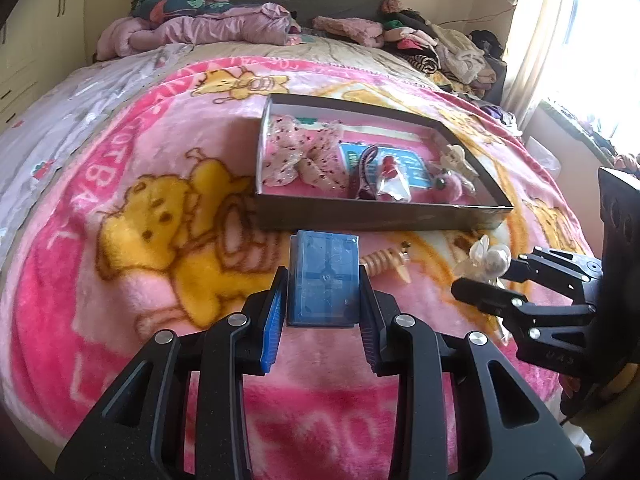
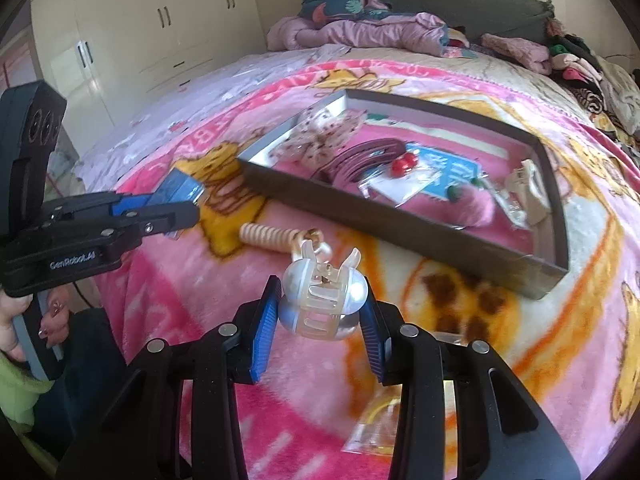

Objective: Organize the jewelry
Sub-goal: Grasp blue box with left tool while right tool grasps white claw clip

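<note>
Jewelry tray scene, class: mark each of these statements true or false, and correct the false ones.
1. The left gripper holds a blue box. True.
2. The right gripper is empty. False: it is shut on a pearly hair claw clip.
3. The tray lies on a pink cartoon blanket. True.
4. The spiral hair tie lies inside the tray. False: it lies on the blanket in front of the tray.
5. The red cherry piece is in the tray. True.
</note>
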The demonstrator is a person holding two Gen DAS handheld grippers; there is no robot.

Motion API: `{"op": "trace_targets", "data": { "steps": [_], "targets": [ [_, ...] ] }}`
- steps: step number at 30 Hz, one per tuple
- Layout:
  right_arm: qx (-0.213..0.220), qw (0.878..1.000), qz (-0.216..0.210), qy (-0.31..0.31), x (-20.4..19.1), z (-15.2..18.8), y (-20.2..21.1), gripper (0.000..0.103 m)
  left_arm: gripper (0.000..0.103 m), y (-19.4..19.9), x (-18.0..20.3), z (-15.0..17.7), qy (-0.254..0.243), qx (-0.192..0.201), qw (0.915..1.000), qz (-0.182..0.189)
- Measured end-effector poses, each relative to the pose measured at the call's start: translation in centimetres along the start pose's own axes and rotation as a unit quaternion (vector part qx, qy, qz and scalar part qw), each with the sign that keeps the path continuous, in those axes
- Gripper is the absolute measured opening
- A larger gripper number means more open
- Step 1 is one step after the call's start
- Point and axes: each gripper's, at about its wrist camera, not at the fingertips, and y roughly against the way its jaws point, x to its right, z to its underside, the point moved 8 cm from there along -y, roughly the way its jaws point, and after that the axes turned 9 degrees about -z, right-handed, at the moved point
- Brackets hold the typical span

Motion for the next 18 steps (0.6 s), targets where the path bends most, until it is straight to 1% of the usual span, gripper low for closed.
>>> {"op": "trace_targets", "data": {
  "steps": [9,18],
  "targets": [
    [0.027,0.999,0.025,-0.02,2.8,-1.1,2.0,0.037,0.025,-0.1,1.7,-1.1,-0.008,0.0,0.9999,0.011],
    [0.053,0.996,0.052,-0.038,5.6,-2.2,4.0,0.037,0.025,-0.5,3.6,-3.0,-0.018,0.006,0.9995,0.023]
  ]
}}
